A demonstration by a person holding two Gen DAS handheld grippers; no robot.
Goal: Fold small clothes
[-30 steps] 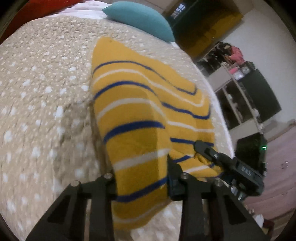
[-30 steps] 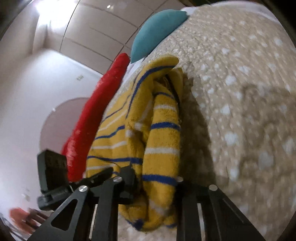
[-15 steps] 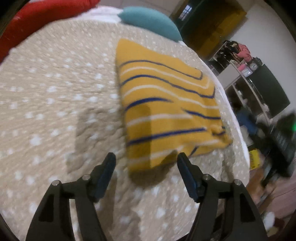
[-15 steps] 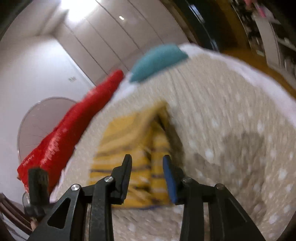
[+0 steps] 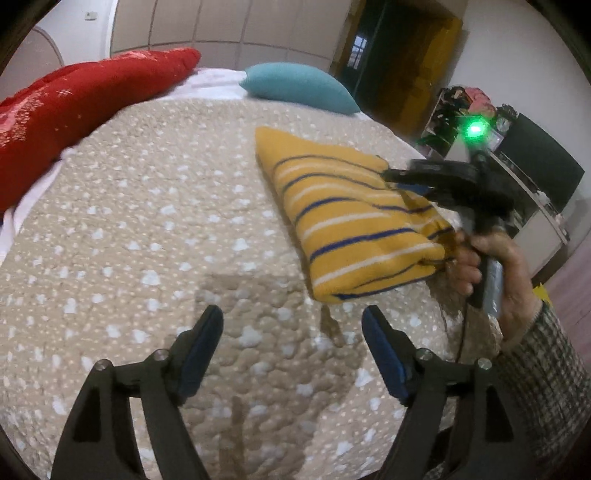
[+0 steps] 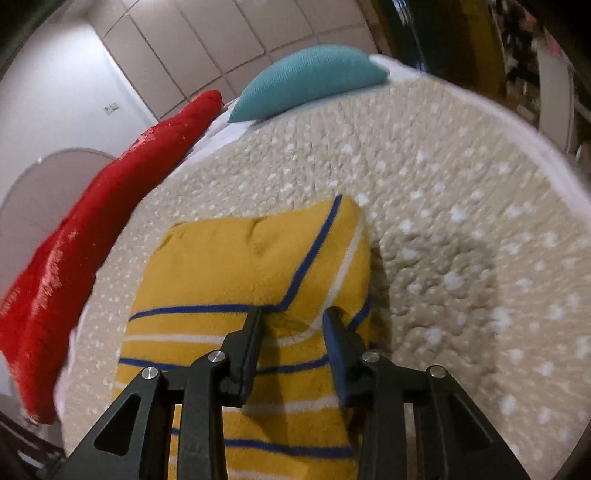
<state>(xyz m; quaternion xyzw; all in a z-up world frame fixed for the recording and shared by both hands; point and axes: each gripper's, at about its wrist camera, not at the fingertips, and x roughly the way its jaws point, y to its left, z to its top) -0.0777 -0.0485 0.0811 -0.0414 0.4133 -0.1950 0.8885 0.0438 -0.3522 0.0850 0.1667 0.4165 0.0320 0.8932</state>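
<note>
Lying folded on the beige spotted bedspread [image 5: 147, 229], the yellow striped garment [image 5: 354, 221] sits toward the right side of the bed in the left wrist view, its blue and white stripes running across the top layer. The left gripper [image 5: 291, 328] hovers above bare bedspread just near of the garment's closest corner, its jaws spread wide with nothing between them. The blue pads [image 5: 201, 343] line the inner faces of its black fingers.

At the garment's right edge, the right gripper [image 5: 417, 181] reaches in over the fabric, held by the person's right hand [image 5: 495, 273], whose wrist shows a checked sleeve [image 5: 546, 373]. A green light [image 5: 474, 130] glows on top of that gripper.

In the right wrist view, the right gripper [image 6: 291, 325] is low over the garment [image 6: 251, 273], its jaws parted, with a raised fold of the yellow cloth between the two fingers. Whether the pads press that fold cannot be told.

At the far end of the bed, a teal pillow [image 5: 299, 86] lies on the white sheet, and a long red cushion [image 5: 74, 107] runs along the left side. Pale panelled wardrobe doors [image 5: 221, 29] stand behind them.
</note>
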